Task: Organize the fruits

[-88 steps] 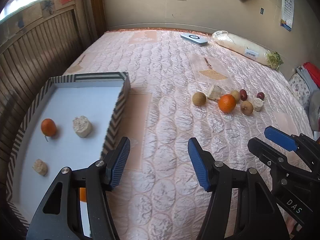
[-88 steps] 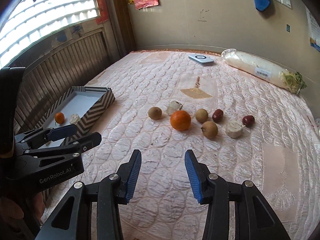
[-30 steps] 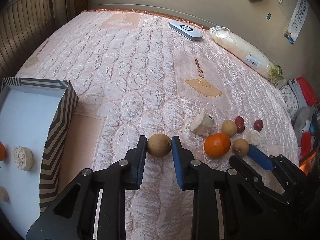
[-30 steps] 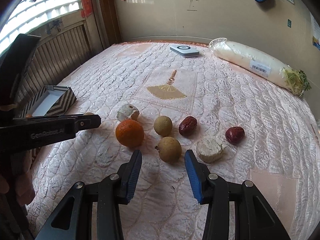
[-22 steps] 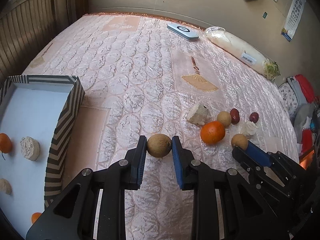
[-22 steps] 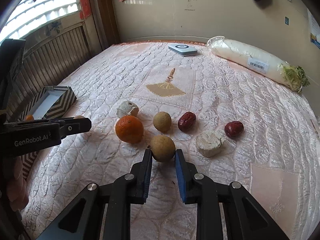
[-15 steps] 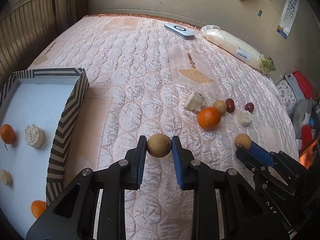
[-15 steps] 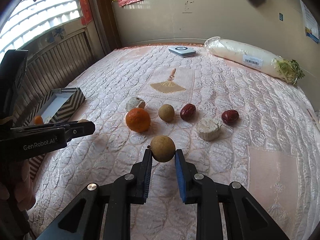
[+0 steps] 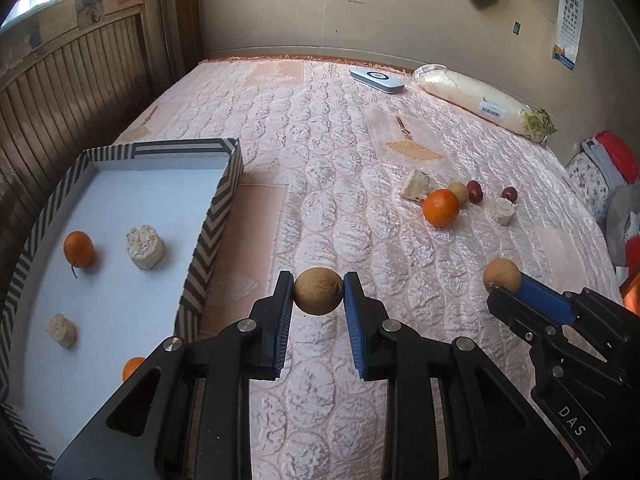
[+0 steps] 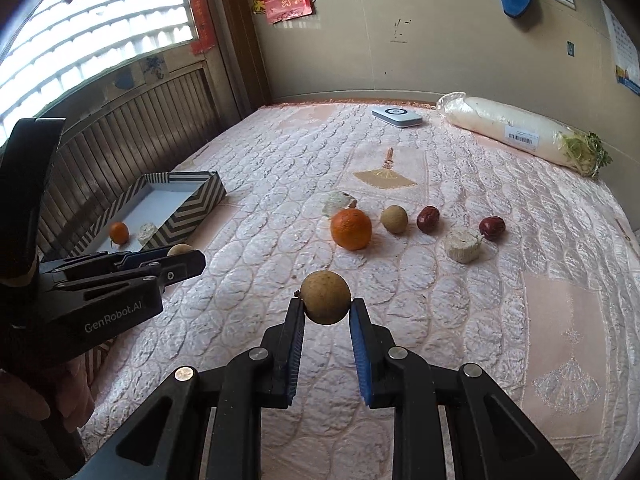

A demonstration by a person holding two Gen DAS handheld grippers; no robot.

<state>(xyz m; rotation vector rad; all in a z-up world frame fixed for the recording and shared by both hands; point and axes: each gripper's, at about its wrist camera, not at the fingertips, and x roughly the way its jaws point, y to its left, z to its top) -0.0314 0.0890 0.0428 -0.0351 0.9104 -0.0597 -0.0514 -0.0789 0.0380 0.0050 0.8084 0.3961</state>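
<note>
Evidently both tongs are loaded for the striped tray (image 9: 208, 216): the left gripper (image 9: 319, 304) clamps a brown longan (image 9: 319, 291) beside its wall, while the right gripper (image 10: 326, 312) pinches another longan (image 10: 326, 297) above the quilt (image 10: 440, 160).

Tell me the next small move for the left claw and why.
Probably swing the left claw leftward over the chevron-striped cardboard box and release there. It is shut on a round tan-brown fruit held above the pink quilted bedspread, just right of the box wall. The box already holds a small orange, so it looks like the collection spot.
</note>
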